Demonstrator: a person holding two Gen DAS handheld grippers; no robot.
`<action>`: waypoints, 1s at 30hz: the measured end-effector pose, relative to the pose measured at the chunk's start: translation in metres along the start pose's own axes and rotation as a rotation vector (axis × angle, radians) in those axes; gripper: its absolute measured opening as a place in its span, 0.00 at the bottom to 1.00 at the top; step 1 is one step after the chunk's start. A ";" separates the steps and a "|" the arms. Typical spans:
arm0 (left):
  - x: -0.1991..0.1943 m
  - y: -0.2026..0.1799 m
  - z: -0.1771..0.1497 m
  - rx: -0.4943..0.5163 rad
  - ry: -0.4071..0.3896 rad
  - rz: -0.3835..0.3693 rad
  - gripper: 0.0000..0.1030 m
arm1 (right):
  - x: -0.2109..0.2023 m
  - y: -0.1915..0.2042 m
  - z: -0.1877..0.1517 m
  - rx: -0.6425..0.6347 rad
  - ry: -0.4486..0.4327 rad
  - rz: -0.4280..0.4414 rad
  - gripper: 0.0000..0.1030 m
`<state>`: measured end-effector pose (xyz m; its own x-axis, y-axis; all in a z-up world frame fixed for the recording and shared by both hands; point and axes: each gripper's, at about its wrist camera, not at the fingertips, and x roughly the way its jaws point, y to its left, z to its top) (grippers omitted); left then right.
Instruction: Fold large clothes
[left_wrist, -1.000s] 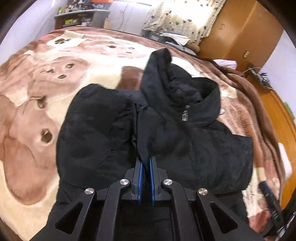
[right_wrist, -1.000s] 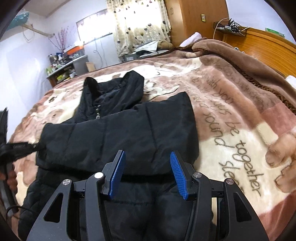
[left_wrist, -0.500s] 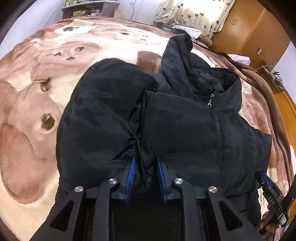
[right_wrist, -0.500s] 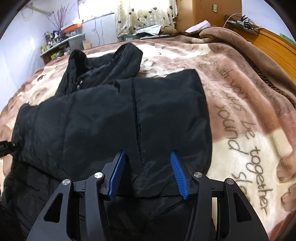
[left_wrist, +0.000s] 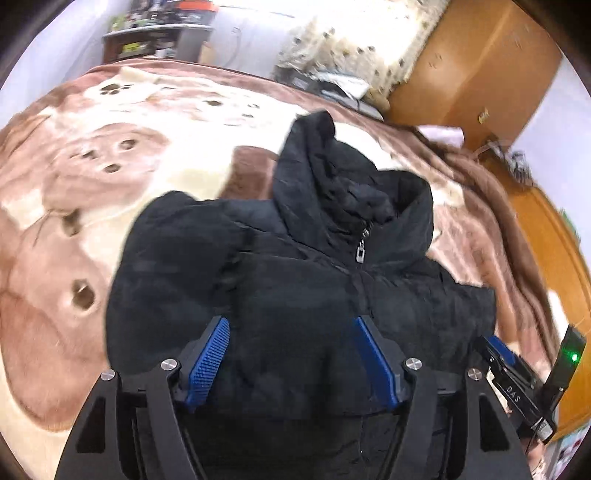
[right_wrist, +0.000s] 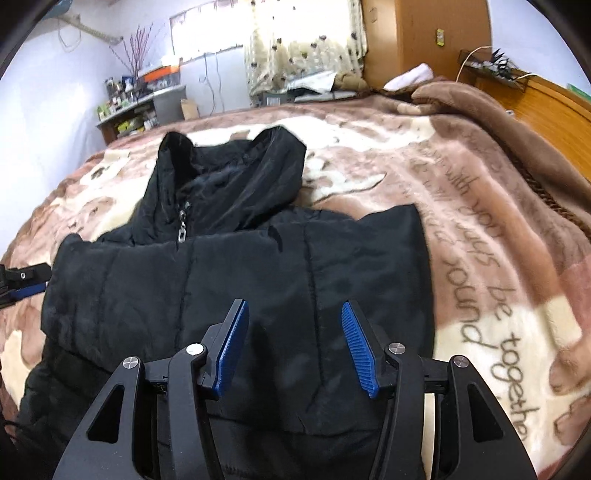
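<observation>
The black padded jacket (right_wrist: 240, 280) lay on the brown bear-print blanket (right_wrist: 480, 229), sleeves folded across its front and hood toward the curtains. The left gripper (left_wrist: 291, 354) had just been opening, its pads clear of the fabric below; the right gripper (right_wrist: 295, 347) hovered over the jacket, jaws apart and empty.

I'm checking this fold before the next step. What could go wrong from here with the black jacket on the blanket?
The left tool has just opened with jacket fabric between its pads, no longer pinched, so the puffy folded-in panel may spring back. The hood bunches unevenly above the zipper pull, so the next fold may come out lumpy. The right tool hovers open and could snag fabric.
</observation>
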<state>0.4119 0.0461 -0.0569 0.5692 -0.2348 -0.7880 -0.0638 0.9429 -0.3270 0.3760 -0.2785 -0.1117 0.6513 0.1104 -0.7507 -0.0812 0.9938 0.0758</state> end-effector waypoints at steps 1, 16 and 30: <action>0.011 -0.005 0.001 0.027 0.024 0.005 0.68 | 0.006 0.002 -0.001 -0.004 0.019 0.001 0.52; 0.079 -0.001 -0.012 0.098 0.108 0.094 0.75 | 0.054 0.005 -0.015 -0.021 0.114 -0.008 0.53; 0.083 0.005 -0.002 0.045 0.153 0.067 0.77 | 0.065 0.002 -0.010 0.027 0.181 0.006 0.53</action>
<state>0.4571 0.0305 -0.1254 0.4329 -0.2008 -0.8788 -0.0589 0.9665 -0.2498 0.4104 -0.2690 -0.1669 0.5046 0.1146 -0.8557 -0.0621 0.9934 0.0964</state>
